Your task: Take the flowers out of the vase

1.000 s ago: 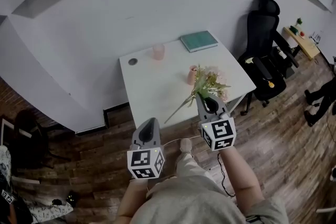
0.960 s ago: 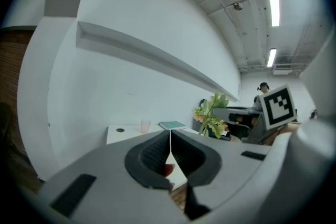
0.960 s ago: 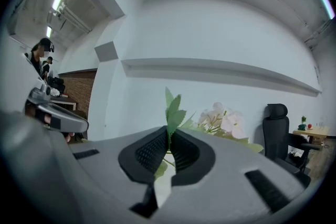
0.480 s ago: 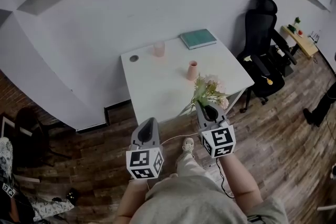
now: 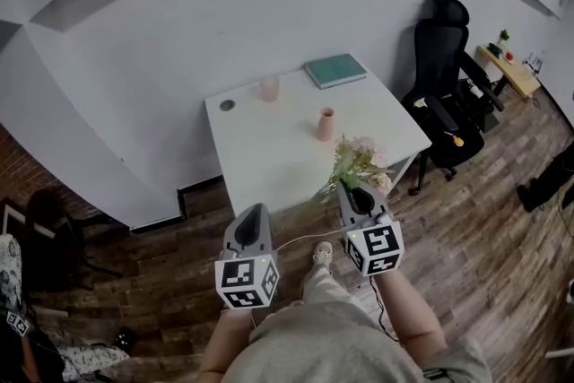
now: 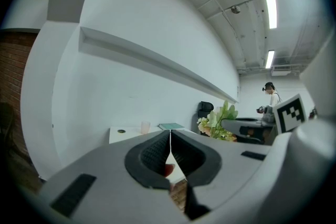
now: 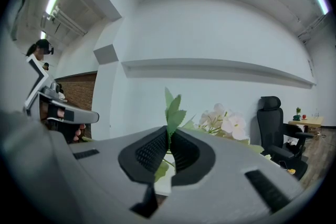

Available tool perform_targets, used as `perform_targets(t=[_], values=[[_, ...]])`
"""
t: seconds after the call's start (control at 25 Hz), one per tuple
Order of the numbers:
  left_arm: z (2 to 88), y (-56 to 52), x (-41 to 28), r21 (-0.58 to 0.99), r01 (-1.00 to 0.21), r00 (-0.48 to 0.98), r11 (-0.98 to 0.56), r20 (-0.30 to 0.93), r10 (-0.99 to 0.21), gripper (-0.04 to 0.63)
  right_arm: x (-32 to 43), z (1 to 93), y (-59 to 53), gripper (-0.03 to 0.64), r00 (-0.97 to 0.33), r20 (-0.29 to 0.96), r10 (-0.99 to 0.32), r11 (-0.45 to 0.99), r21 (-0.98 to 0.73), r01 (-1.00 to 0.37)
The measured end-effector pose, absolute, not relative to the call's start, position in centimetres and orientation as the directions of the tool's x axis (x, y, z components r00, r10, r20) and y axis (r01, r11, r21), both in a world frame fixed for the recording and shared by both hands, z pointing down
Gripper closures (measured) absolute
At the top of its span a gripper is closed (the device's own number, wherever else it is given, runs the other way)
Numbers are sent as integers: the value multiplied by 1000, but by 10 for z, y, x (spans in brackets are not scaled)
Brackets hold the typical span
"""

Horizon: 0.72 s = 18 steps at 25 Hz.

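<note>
The right hand-held gripper [image 7: 169, 145] has its jaws closed tight on the green stems of the flowers [image 5: 357, 162]. A leaf pokes up from between the pads and the pale blooms fan out just beyond them. The grip sits on the stems rather than the heads, probably so that the blossoms are not crushed. The bunch is out of the vase [image 5: 325, 125] and apart from it, hanging over the near right corner of the counter [image 5: 269, 152], with the stem ends trailing past the near edge. The vase stands upright toward the right half of the counter, no stems showing in it, so the lifting-out looks done and what is left, by my reading, is to lay the flowers down somewhere. The left hand-held gripper [image 6: 170, 145] has its jaws pressed together on nothing and hangs off the near edge, well apart from the vase. It is apparently held out of the way, since the vase stands steady by itself. A cup [image 5: 269, 88] and a book [image 5: 335, 70] sit along the far edge, away from the flowers.
</note>
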<state>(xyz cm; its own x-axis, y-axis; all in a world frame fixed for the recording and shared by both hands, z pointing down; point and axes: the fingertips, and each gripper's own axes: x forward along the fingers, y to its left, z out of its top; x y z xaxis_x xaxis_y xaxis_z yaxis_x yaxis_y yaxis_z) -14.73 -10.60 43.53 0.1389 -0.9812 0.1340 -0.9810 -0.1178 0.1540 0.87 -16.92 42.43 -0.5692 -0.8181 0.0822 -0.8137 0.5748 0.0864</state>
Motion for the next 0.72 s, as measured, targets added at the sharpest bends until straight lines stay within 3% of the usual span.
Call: perform_targets(t=[0.72], values=[[442, -116, -144, 165, -980, 141, -115, 157, -977, 588, 10, 436, -174, 611, -559, 117, -821, 569, 80, -818]])
